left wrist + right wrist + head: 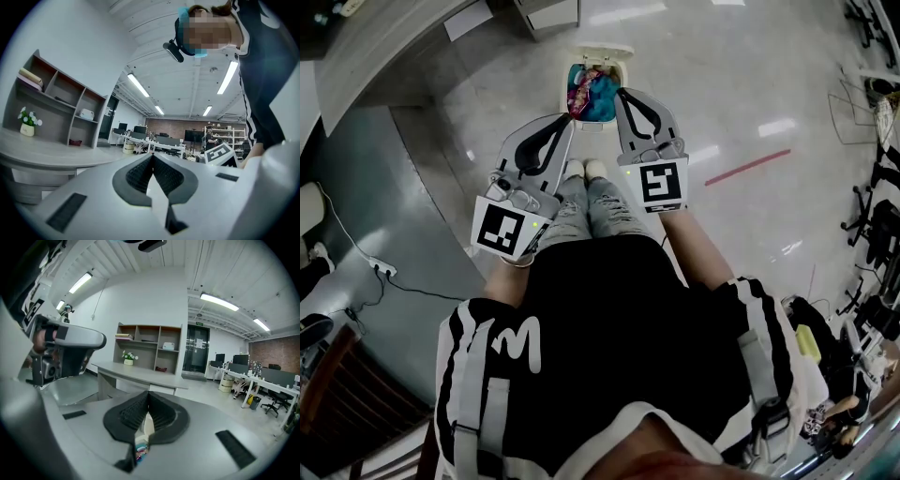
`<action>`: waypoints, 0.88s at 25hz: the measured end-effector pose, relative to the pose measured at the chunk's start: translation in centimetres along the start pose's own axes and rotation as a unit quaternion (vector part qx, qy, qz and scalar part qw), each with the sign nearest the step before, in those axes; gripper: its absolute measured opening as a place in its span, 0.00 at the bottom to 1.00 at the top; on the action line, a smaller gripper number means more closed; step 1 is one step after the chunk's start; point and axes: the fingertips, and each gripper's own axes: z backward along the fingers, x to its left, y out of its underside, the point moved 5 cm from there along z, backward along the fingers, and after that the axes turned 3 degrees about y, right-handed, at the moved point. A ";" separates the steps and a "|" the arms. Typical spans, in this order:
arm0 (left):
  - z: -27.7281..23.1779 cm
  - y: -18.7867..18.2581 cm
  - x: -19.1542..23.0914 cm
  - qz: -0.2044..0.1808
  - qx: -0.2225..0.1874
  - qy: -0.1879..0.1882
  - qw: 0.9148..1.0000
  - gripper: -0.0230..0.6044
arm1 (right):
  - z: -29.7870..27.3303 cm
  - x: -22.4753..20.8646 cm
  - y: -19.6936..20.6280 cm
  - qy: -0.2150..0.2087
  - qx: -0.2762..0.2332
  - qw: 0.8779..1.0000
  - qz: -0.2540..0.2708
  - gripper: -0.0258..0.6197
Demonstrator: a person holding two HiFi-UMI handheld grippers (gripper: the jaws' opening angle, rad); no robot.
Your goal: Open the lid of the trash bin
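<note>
A small white trash bin [623,73] stands on the floor just ahead of the person's shoes. Its white lid [602,52] is tipped up at the far side, and blue and red rubbish [592,94] shows inside. My left gripper [569,121] points at the bin's near left edge, jaws shut on nothing. My right gripper [621,93] reaches over the bin's right rim, also shut and holding nothing. In the left gripper view the left gripper [152,157] has its pads pressed together. In the right gripper view the right gripper [148,395] is likewise shut, with a sliver of the rubbish [140,449] showing below the pads.
The person's shoes [584,169] stand right behind the bin. A grey desk [384,47] runs along the upper left. A white cable and power strip [382,270] lie on the floor at left. A red tape line [748,167] marks the floor at right, with office chairs [874,202] beyond.
</note>
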 end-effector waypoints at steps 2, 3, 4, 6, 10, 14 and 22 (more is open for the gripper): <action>0.2 -0.4 0.0 -0.003 0.000 0.000 1.000 0.04 | 0.5 0.1 -1.0 -0.002 -0.010 1.000 -0.001 0.06; 0.3 -0.7 0.1 -0.004 0.000 0.000 1.000 0.04 | 0.7 0.1 -1.4 -0.002 -0.015 1.000 -0.001 0.06; 0.3 -0.9 0.1 -0.005 0.000 0.000 1.000 0.04 | 0.8 0.1 -1.8 -0.003 -0.019 1.000 -0.001 0.06; 0.4 -1.1 0.2 -0.007 0.001 0.000 1.000 0.04 | 1.1 0.0 -2.5 -0.003 -0.027 1.000 -0.001 0.06; 0.5 -1.6 0.4 -0.016 -0.009 -0.003 1.000 0.04 | 1.7 -0.4 -3.9 0.001 -0.046 0.999 0.002 0.06; 0.5 -2.4 0.4 -0.022 -0.014 -0.007 1.000 0.04 | 2.6 -0.6 -5.6 -0.004 -0.071 0.997 0.001 0.06; 0.9 -3.9 0.3 -0.039 -0.026 -0.008 0.999 0.04 | 4.4 -0.5 -8.1 -0.007 -0.099 0.995 -0.009 0.06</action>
